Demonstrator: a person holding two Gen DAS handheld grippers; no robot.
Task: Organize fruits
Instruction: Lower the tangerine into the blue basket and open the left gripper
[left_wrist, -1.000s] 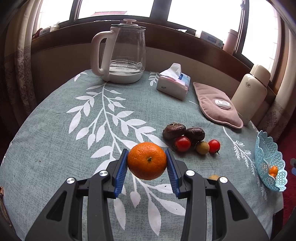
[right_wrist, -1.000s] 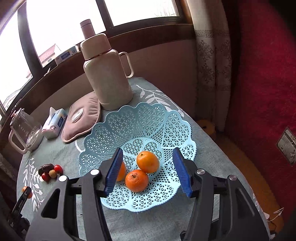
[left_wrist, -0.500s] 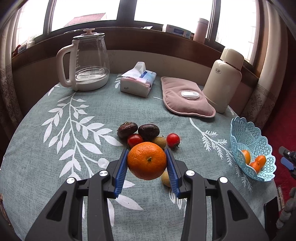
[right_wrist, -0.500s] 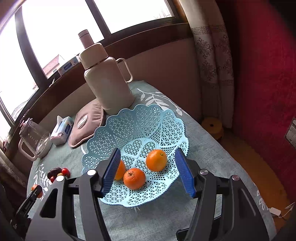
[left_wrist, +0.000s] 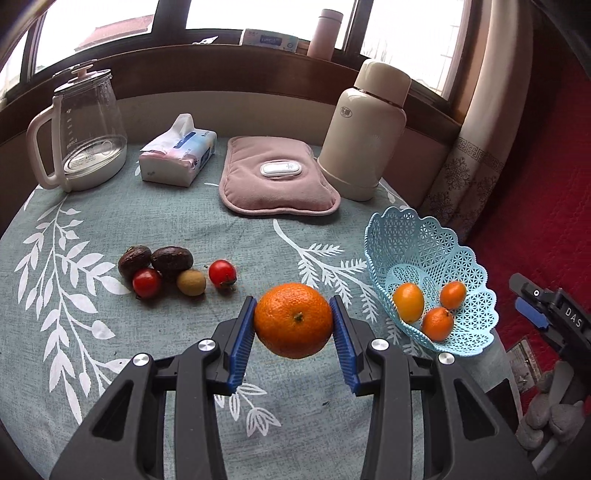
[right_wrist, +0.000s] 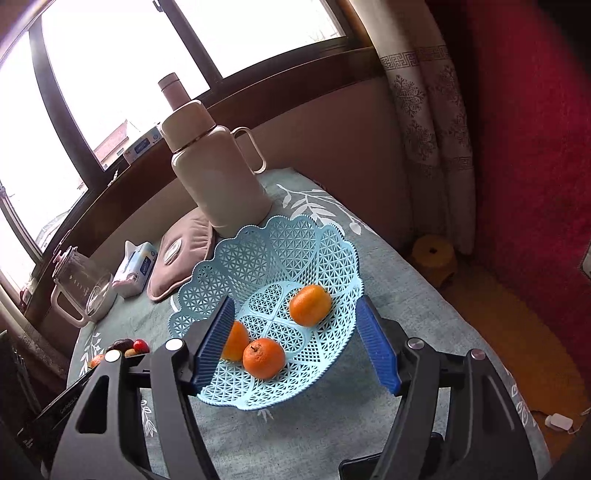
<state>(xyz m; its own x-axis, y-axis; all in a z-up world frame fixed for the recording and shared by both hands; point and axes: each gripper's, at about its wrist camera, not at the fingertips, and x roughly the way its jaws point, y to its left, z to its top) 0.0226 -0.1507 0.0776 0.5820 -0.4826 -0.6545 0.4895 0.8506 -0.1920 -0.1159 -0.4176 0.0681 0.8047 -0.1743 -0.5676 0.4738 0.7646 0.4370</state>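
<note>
1. An orange (left_wrist: 293, 320) is pinched between the blue pads of the left gripper (left_wrist: 294, 334) and is held in the air above the table (left_wrist: 184, 229), clear of the cloth.
2. The basket (left_wrist: 461, 266) is seen to the right of the held orange, near the table's edge; three small oranges (left_wrist: 408, 302) are lying in it.
3. The right gripper (right_wrist: 297, 343) is held over the near side of the basket, with its jaws opening; nothing is gripped by them, and the pads stand apart on either side of the basket's bowl.
4. In the right wrist view, one small orange is partly hidden behind the left pad.
5. A loose group of fruit (left_wrist: 173, 271) is left on the cloth to the left of the held orange: two dark fruits, two red tomatoes and a small tan fruit, close together.
6. A kettle (left_wrist: 83, 129), a tissue pack (left_wrist: 177, 153), a pink pad (left_wrist: 277, 181) and a flask (left_wrist: 364, 133) are ranged along the far side of the table.
</note>
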